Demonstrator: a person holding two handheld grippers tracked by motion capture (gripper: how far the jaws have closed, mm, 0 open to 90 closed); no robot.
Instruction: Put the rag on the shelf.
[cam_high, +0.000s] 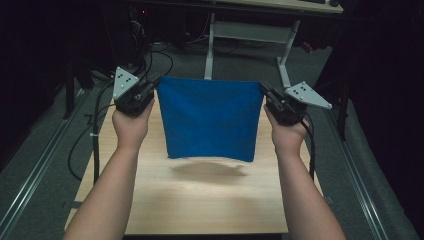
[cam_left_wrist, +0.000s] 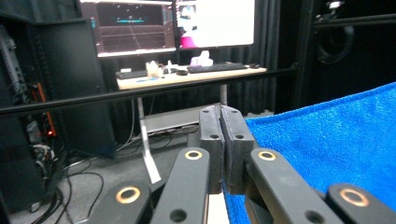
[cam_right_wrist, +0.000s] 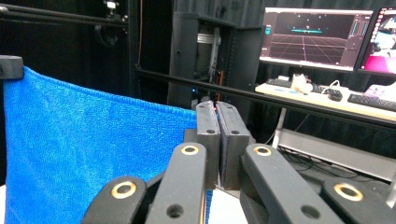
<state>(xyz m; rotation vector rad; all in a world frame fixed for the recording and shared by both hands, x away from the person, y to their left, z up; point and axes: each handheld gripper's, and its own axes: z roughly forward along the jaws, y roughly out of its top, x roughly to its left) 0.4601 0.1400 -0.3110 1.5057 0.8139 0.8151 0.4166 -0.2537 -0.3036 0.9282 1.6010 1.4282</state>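
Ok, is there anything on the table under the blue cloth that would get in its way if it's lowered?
Nothing visible. The blue cloth hangs by its top corners from the left gripper and right gripper, and the wooden table under it is bare apart from its shadow.

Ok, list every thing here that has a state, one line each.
blue cloth: lifted off the table, hanging spread, held by its two top corners.
left hand-held gripper: shut on one top corner.
right hand-held gripper: shut on the other.
wooden table: bare under the cloth's shadow.
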